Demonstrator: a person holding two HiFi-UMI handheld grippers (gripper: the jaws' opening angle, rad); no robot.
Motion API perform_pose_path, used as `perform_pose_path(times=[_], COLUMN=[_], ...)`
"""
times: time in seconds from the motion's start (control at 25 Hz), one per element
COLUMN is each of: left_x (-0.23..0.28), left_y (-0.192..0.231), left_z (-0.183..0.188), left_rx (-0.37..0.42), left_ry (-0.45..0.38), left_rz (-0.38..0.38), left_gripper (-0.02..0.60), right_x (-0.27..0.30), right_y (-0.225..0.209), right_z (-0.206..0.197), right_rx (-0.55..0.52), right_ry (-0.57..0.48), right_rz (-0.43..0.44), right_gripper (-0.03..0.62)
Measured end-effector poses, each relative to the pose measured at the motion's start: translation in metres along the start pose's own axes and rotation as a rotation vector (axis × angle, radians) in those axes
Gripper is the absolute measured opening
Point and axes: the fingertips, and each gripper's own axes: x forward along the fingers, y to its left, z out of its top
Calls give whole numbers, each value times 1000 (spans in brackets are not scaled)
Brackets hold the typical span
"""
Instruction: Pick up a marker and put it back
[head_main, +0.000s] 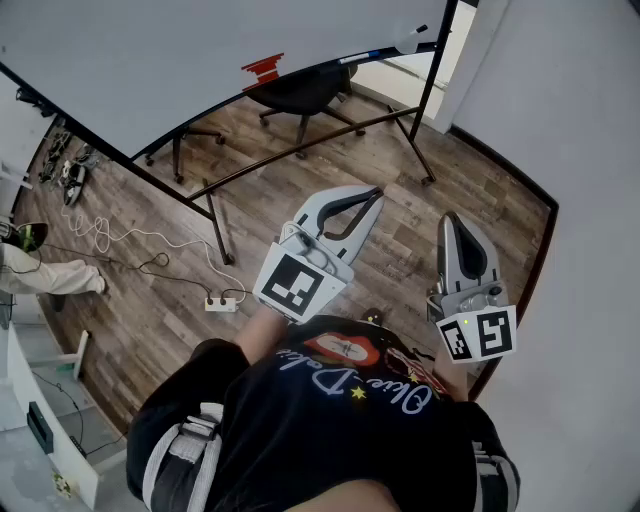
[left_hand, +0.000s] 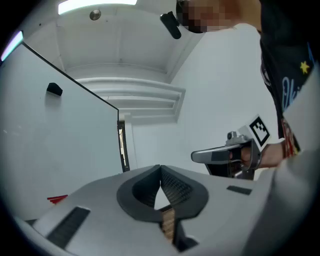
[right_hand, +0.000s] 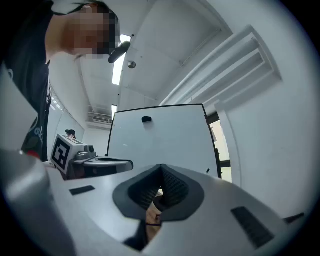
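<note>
The person stands on a wooden floor (head_main: 150, 300) facing a whiteboard (head_main: 200, 50) on a wheeled stand, with one tool in each hand, held out roughly level in front of the body. The left tool (head_main: 372, 195) has its jaws shut. In the left gripper view its ribbed pads (left_hand: 172, 187) meet at the tip (left_hand: 160, 169) and nothing sits between them. The right tool (head_main: 450, 220) is also closed and empty, and its own view shows the pads touching at the tip (right_hand: 161, 167). The two tools are side by side and apart, and both are well short of the whiteboard.

What looks like the marker (head_main: 411, 40), a small pale thing with a dark end, lies on the whiteboard's ledge near the right post; it is too small to be sure. It is well away from both tools. A red object (head_main: 262, 68) sits further left on the same ledge. A black office chair (head_main: 300, 95) stands behind the board, and a power strip (head_main: 222, 303) with white cables lies on the floor to the left.
</note>
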Motion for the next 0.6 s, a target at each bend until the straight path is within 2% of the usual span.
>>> perform_pose_path(times=[0.28, 0.6], left_x=[8, 18], left_y=[-9, -18], left_z=[1, -1], left_rx=[7, -1], left_ry=[-3, -5], left_rz=[12, 38], left_gripper=[4, 3], right_x=[-9, -12], right_y=[-13, -30], right_z=[0, 4], right_rx=[21, 18], right_ry=[-14, -34], right_rz=[-6, 37], right_gripper=[0, 0])
